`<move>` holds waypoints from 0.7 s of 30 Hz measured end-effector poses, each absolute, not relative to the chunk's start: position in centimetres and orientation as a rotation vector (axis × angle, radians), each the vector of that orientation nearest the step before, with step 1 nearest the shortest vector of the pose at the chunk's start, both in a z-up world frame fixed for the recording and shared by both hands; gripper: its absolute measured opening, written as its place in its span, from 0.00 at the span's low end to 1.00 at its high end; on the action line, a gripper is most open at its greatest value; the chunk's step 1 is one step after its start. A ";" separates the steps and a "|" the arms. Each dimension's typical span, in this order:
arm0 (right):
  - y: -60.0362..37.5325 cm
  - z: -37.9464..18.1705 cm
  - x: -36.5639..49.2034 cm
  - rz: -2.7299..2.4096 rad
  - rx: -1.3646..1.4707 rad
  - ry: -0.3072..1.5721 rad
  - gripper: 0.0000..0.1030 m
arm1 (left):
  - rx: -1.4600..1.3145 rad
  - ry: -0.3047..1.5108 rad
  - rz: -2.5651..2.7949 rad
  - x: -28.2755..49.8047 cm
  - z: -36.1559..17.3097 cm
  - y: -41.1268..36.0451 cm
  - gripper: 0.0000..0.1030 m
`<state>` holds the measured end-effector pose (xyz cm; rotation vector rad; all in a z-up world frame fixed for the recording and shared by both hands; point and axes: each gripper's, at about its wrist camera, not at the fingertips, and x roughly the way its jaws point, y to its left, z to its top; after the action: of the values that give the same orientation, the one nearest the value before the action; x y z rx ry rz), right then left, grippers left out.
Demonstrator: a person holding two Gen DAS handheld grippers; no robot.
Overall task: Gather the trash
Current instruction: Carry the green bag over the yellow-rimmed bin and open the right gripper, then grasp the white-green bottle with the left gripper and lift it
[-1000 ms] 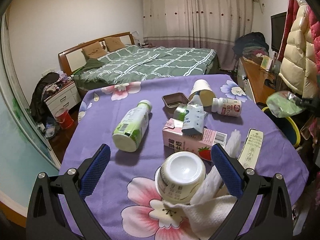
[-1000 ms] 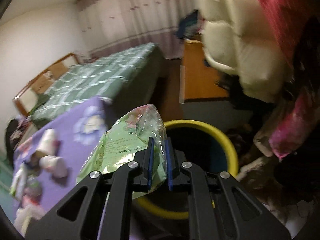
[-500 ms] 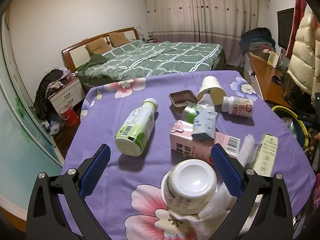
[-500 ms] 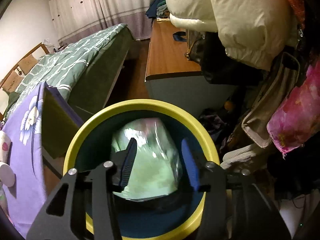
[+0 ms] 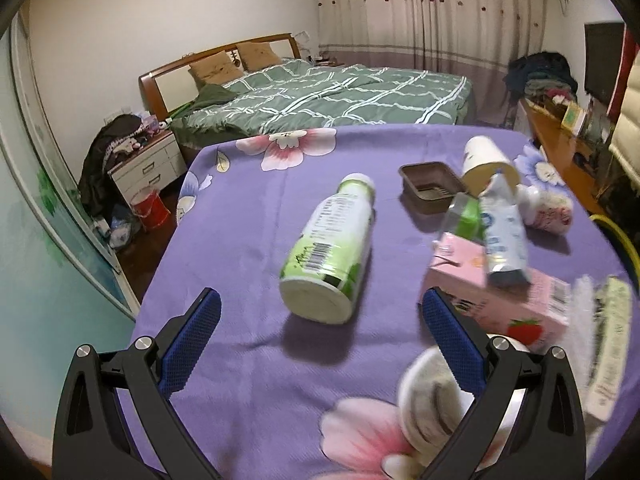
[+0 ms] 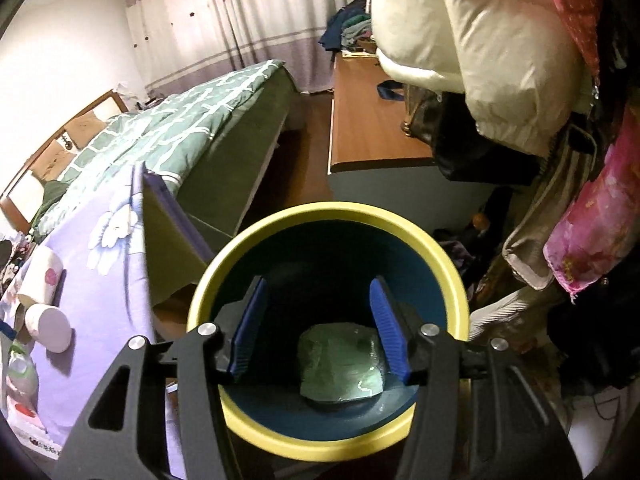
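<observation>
My right gripper (image 6: 318,292) is open and empty above a yellow-rimmed bin (image 6: 448,268). A green plastic bag (image 6: 342,362) lies at the bin's bottom. My left gripper (image 5: 320,314) is open and empty over the purple flowered table (image 5: 240,208). Just ahead of it lies a green-and-white bottle (image 5: 330,248) on its side. To the right are a pink strawberry milk carton (image 5: 500,300), a blue-and-white pouch (image 5: 502,232), a brown tray (image 5: 432,192), a paper cup (image 5: 486,160), a small pink-labelled bottle (image 5: 546,210) and a white round tub (image 5: 430,396).
A bed (image 5: 340,92) stands beyond the table, a nightstand (image 5: 148,164) and red bucket (image 5: 150,208) at the left. A wooden desk (image 6: 368,124) and hanging coats (image 6: 500,40) crowd the right, next to the bin. A flat packet (image 5: 608,344) lies at the table's right edge.
My right gripper opened over the bin and let the green bag go; it fell to the bottom. My left gripper moved left, from the white tub toward the green bottle.
</observation>
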<state>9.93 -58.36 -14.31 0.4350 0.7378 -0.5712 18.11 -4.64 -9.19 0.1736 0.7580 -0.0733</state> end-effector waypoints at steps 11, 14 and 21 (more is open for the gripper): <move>-57.4 -14.9 10.4 -0.540 0.436 0.761 0.50 | 0.145 0.853 -0.132 22.9 -12.6 -3.2 0.78; -57.1 -14.9 10.5 -0.530 0.435 0.763 0.50 | 0.146 0.870 -0.149 23.5 -13.0 -3.1 0.74; -56.8 -14.7 10.3 -0.524 0.432 0.755 0.50 | 0.123 0.886 -0.226 24.2 -13.9 -3.0 0.54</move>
<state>10.27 -56.79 -14.72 0.4319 0.7548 -0.5240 24.23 -2.95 -13.94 0.1226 0.8859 -0.2258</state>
